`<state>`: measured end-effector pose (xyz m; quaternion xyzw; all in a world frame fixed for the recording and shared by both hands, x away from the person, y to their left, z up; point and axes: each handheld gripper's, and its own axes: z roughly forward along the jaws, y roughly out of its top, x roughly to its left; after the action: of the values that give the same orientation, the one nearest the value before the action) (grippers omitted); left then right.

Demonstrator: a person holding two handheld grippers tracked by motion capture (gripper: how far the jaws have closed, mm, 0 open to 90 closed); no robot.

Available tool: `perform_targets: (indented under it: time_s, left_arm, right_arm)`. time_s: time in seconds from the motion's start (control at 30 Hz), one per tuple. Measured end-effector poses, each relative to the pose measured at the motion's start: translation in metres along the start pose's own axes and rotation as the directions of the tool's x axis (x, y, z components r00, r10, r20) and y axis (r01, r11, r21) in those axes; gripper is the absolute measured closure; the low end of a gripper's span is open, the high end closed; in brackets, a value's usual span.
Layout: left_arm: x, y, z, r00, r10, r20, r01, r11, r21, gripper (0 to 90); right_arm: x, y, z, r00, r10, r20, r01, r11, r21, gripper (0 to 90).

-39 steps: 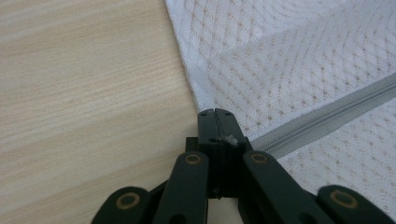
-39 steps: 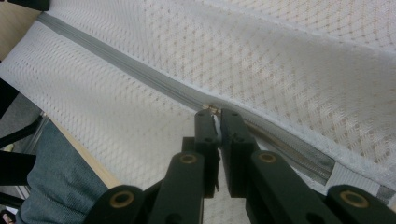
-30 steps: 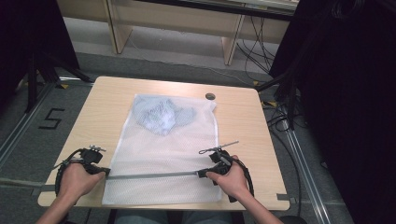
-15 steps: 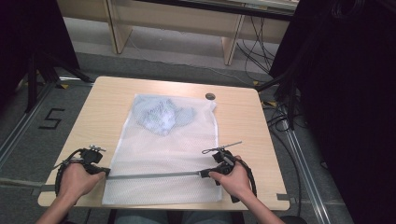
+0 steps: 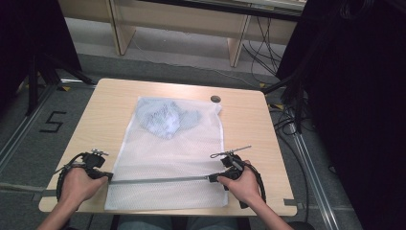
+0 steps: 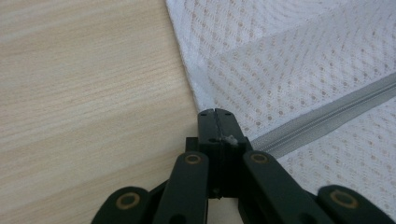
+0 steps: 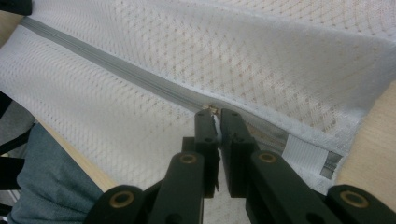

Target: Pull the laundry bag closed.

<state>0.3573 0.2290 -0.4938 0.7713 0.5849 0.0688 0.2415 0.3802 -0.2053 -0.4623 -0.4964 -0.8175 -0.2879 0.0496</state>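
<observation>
Risk: right claw (image 7: 214,122), pinching the zip pull (image 7: 212,110), may slip; left claw (image 6: 216,135), clamped on the bag's (image 5: 172,158) zip end at lower left, may tear mesh.

A recording lab: a lone wooden desk (image 5: 115,103) on grey carpet, floor rails (image 5: 311,167), a taped "5" (image 5: 52,122) (left side), black curtains (image 5: 354,96), cables (image 5: 261,45) far behind.

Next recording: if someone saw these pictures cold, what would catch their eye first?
A white mesh laundry bag lies flat across the middle of the wooden table, with a crumpled pale blue garment showing through its far end. A grey zipper runs across the bag's near end, and the left tool is closed at its left end while the right tool pinches the small zipper pull near its right end.
</observation>
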Motion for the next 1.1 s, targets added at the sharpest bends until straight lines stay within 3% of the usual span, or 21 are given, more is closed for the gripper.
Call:
perform_targets:
  time_s: [0.23,0.27,0.33,0.57,0.8,0.87,1.0,1.1]
  left_arm:
    - [-0.001,0.000,0.000,1.0000,-0.002,0.001,0.002,1.0000,-0.004,89.9]
    - [0.000,0.001,-0.001,1.0000,0.002,-0.002,-0.002,0.9998,0.019,90.0]
    - [0.000,0.001,-0.001,1.0000,0.001,-0.001,-0.001,0.9998,0.018,90.0]
    - [0.000,0.000,0.000,1.0000,-0.003,0.001,0.003,1.0000,0.001,90.0]
    - [0.000,0.000,0.000,1.0000,-0.006,0.002,0.006,1.0000,-0.004,90.0]
    - [0.001,0.001,-0.002,1.0000,0.009,0.003,-0.009,0.9996,0.026,90.0]
    - [0.001,0.001,-0.002,1.0000,0.009,0.003,-0.009,0.9996,0.027,90.0]
    - [0.001,0.001,-0.002,1.0000,0.008,0.003,-0.008,0.9996,0.027,89.9]
  right_arm:
    - [-0.002,-0.001,-0.002,1.0000,0.007,0.001,-0.007,1.000,-0.003,86.8]
    - [-0.002,-0.001,-0.003,0.9997,0.023,-0.003,-0.023,1.000,0.007,86.8]
    - [-0.002,-0.001,-0.003,0.9991,0.041,-0.015,-0.041,0.999,0.002,86.8]
    - [-0.007,-0.002,-0.005,0.9998,0.017,0.009,-0.017,1.000,-0.009,86.8]
    - [-0.008,-0.002,-0.008,0.9991,0.040,-0.016,-0.040,0.999,-0.003,86.8]
    - [-0.009,-0.002,-0.008,0.9990,0.042,-0.016,-0.042,0.999,-0.003,86.8]
    - [-0.011,-0.002,-0.009,0.9995,0.032,-0.001,-0.032,0.999,-0.011,86.8]
    - [-0.014,-0.002,-0.010,0.9994,0.031,-0.016,-0.031,0.999,-0.009,86.8]
